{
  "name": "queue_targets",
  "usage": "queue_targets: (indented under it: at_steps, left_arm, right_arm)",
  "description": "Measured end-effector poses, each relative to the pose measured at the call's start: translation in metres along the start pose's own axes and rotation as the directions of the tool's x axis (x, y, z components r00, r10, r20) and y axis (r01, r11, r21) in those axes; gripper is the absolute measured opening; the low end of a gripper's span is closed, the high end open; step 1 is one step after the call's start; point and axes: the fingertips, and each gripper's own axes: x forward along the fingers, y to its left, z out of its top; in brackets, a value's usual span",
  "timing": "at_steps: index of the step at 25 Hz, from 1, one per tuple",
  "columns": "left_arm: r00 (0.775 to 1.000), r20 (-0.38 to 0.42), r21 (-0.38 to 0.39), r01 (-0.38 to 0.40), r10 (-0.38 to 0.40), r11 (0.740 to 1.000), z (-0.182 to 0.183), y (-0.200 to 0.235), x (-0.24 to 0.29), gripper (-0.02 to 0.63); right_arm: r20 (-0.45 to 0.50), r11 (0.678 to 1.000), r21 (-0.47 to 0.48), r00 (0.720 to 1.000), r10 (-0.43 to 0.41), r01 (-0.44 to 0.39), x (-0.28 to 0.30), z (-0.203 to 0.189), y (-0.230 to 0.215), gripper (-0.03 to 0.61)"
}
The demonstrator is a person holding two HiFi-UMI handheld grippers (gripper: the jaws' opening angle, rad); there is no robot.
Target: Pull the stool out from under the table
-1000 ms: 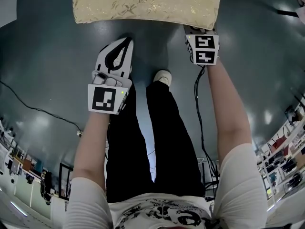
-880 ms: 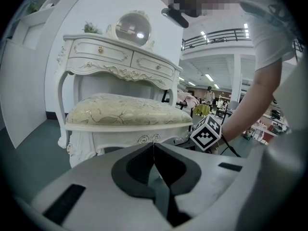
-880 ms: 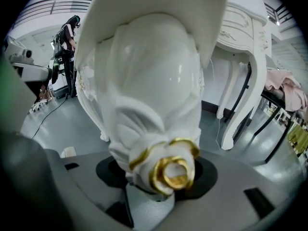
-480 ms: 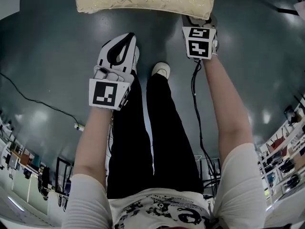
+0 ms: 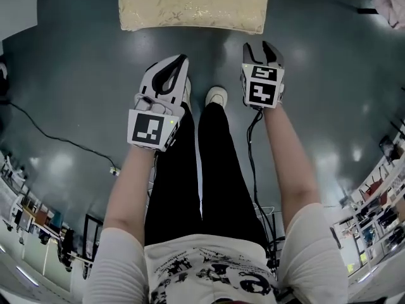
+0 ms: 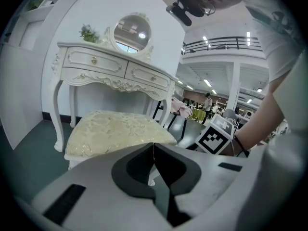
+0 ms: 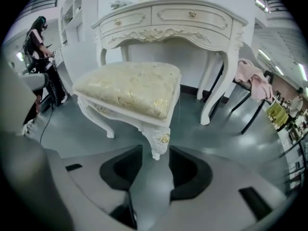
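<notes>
One stool (image 5: 193,5), one table (image 7: 173,18), two grippers. The stool stood clear of the table behind it, with its long side crosswise to the person and one corner leg toward the right gripper (image 5: 261,47). That gripper's empty jaws had just been closing yet stood apart. The left gripper (image 5: 182,58) was clenched on nothing. A pink cloth (image 7: 250,76) hung beyond the stool's right.

Head camera looks steeply down; all views share the stool (image 5: 193,5).
</notes>
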Motion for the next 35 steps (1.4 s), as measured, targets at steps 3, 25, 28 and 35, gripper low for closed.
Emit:
queue_targets:
  at_steps: [3,25,28,35]
  left_arm:
    - [1.0,0.026,0.006,-0.002,0.001,1.0,0.042,0.0,-0.012,0.021]
    - [0.955,0.295,0.074,-0.053,0.029,0.996,0.36,-0.013,-0.162,0.021]
    - [0.947,0.319,0.118,-0.075,0.034,0.99,0.396,-0.013,-0.185,0.021]
    - [0.895,0.442,0.144,-0.148,0.07,0.978,0.483,-0.007,-0.236,0.021]
  right_arm:
    - [0.06,0.996,0.069,0.996,-0.065,0.061,-0.048,0.033,-0.004,0.025]
    - [0.653,0.999,0.006,0.757,0.022,-0.035,-0.419,0.316,0.04,0.017]
    - [0.703,1.0,-0.018,0.711,0.013,-0.001,-0.459,0.342,0.042,0.017]
    - [0.761,1.0,-0.012,0.649,0.003,0.01,-0.529,0.382,0.046,0.017]
